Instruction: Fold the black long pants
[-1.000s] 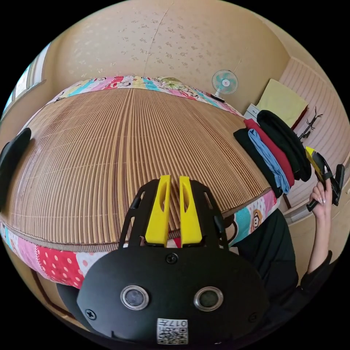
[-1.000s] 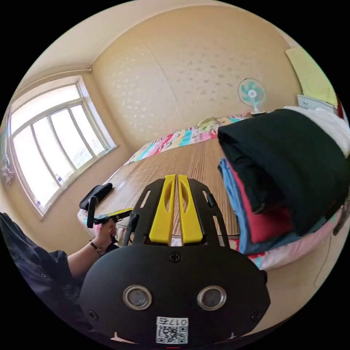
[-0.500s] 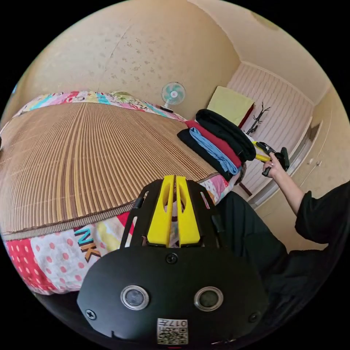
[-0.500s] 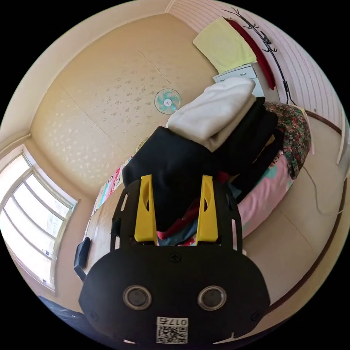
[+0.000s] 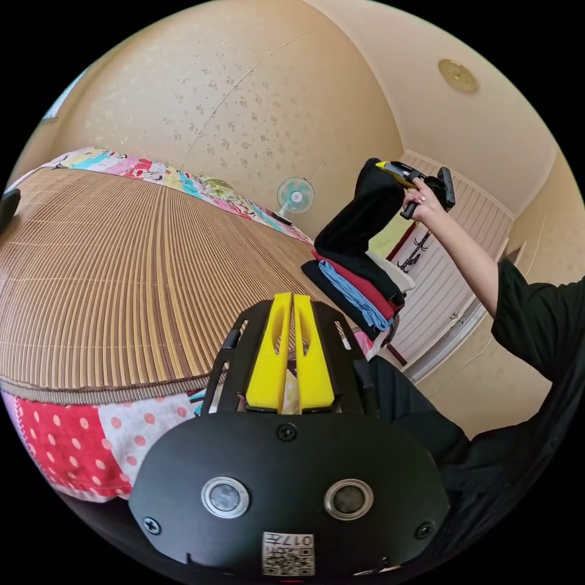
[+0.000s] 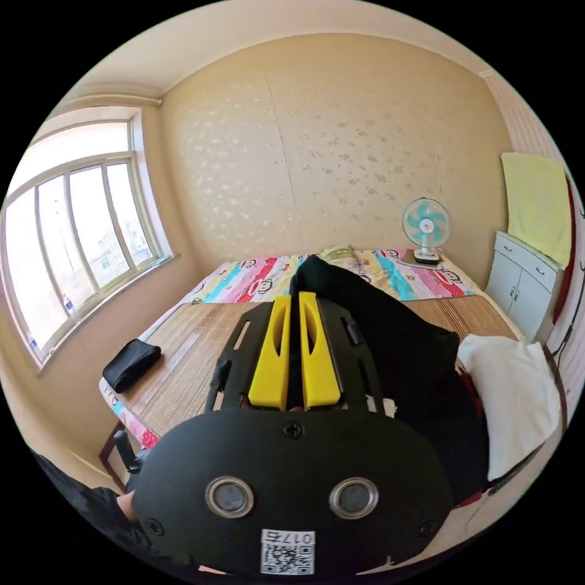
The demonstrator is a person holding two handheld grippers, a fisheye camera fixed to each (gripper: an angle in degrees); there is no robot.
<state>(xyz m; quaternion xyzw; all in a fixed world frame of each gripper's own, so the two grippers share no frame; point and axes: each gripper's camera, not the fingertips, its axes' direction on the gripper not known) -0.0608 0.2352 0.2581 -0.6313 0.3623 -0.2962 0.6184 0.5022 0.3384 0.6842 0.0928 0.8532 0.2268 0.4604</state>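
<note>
The black long pants (image 5: 359, 219) hang lifted off a stack of folded clothes (image 5: 356, 289) at the bed's right end. A person's hand holds my right gripper (image 5: 396, 172) at the pants' top edge. In the right gripper view the right gripper (image 6: 291, 300) is shut on a fold of the pants (image 6: 396, 347), with black cloth pinched between the yellow jaws. My left gripper (image 5: 291, 300) hovers over the near edge of the bed, shut with nothing in it.
A bamboo mat (image 5: 122, 268) covers the bed over a colourful cartoon sheet (image 5: 73, 432). A white folded garment (image 6: 515, 390) lies on the stack. A small black folded item (image 6: 131, 364) sits at the mat's far left corner. A fan (image 6: 426, 225) and a cabinet (image 6: 524, 286) stand by the wall.
The right gripper, shut a second ago, stood open at the stack half a second ago; now it is shut on the black pants and has raised them. The left gripper stays shut.
</note>
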